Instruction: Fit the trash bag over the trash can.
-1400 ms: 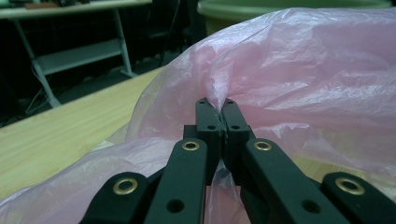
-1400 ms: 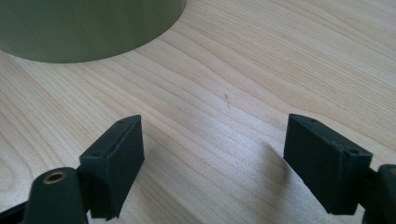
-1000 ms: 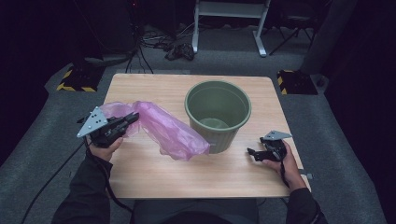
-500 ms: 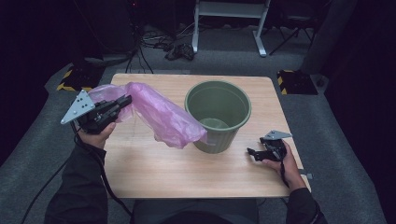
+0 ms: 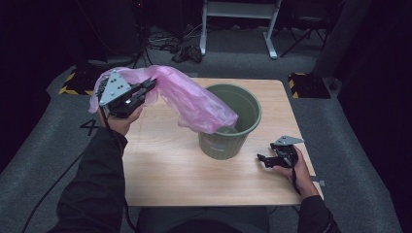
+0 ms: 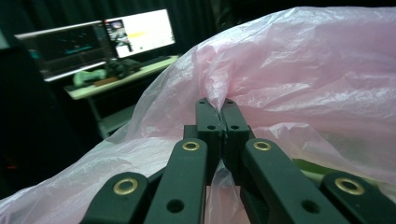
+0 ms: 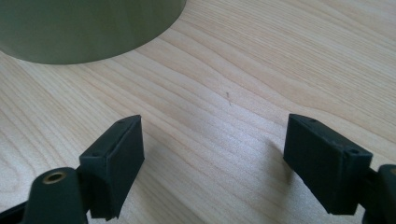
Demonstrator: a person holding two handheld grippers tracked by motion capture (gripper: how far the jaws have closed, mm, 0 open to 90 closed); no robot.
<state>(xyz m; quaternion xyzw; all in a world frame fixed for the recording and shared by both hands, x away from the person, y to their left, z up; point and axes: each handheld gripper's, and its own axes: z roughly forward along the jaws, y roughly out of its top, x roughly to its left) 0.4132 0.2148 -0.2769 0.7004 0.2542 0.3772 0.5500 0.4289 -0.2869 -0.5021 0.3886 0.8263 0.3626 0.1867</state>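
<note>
The left gripper (image 5: pixel 145 90) has its jaws pressed together on a fold of the pink plastic bag (image 5: pixel 194 99), as the left gripper view makes clear, where the film is bunched right between the black jaws. Compared with one second ago, this gripper has gone up and the bag has left the table (image 5: pixel 165 170); now it hangs in the air from the jaws, and its far end droops over the rim of the green bucket (image 5: pixel 252 109). The right gripper (image 5: pixel 266 159) has not moved, it rests on the wood beside the bucket with jaws spread and nothing between them. I judge the bag is ready to go into the bucket
</note>
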